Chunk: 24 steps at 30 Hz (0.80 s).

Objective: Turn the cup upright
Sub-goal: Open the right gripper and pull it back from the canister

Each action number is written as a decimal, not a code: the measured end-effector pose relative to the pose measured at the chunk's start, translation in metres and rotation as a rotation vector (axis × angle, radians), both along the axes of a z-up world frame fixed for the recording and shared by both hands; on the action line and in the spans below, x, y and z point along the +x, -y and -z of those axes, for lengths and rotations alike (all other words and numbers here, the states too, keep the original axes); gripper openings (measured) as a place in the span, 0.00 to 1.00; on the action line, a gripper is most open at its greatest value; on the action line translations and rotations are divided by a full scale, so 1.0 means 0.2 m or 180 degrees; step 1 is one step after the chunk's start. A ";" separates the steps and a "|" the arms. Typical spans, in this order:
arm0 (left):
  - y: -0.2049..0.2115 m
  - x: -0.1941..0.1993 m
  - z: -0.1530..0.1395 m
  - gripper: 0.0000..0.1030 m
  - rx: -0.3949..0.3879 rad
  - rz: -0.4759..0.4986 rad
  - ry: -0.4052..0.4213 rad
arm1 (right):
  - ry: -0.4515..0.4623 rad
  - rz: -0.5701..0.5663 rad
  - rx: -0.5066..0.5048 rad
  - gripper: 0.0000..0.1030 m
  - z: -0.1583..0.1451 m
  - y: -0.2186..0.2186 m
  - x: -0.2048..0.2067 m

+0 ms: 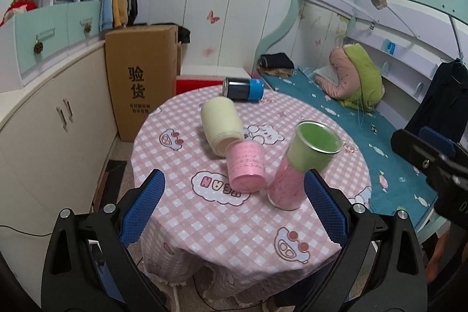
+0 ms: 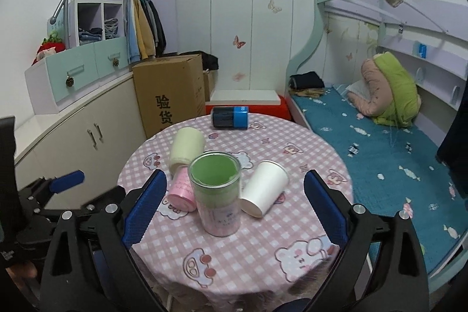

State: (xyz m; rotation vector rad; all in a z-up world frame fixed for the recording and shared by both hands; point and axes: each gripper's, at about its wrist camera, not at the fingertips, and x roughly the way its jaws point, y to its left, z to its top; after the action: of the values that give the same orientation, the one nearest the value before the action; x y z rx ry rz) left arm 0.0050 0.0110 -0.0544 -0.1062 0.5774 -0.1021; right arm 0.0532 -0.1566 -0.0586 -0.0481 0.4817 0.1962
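Observation:
A pink cup with a green lining (image 1: 304,163) (image 2: 218,195) stands upright on the round table (image 1: 234,227) (image 2: 263,247), mouth up. Beside it several cups lie on their sides: a pink one (image 1: 247,165) (image 2: 182,192), a cream one (image 1: 222,125) (image 2: 186,149), a dark and blue one (image 1: 243,89) (image 2: 230,116) at the far edge, and a white paper cup (image 2: 264,187) seen only in the right wrist view. My left gripper (image 1: 234,206) is open and empty, its right finger next to the upright cup. My right gripper (image 2: 234,203) is open around the upright cup without touching it.
A pink checked cloth covers the table. A cardboard box (image 1: 140,78) (image 2: 172,95) and white cabinets (image 1: 52,119) stand to the left. A bunk bed with a blue mattress (image 1: 380,136) (image 2: 380,142) runs along the right. The other gripper shows at the right edge of the left wrist view (image 1: 433,163).

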 end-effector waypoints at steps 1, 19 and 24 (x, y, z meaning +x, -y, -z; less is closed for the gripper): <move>0.01 -0.02 -0.01 0.94 0.0008 0.0002 0.0030 | 0.0022 0.0000 0.0010 0.89 0.00 0.01 -0.03; 0.15 -0.27 -0.19 0.95 0.0244 -0.0030 0.0582 | 0.0385 -0.0067 0.0109 0.93 -0.11 0.07 -0.32; 0.16 -0.31 -0.22 0.95 0.0279 -0.0065 0.0701 | 0.0450 -0.0085 0.0125 0.93 -0.12 0.09 -0.35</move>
State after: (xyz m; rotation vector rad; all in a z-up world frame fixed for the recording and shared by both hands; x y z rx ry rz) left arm -0.0568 -0.0210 -0.0098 -0.0152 0.3602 -0.0673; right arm -0.0170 -0.1738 -0.0348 -0.0298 0.3364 0.2267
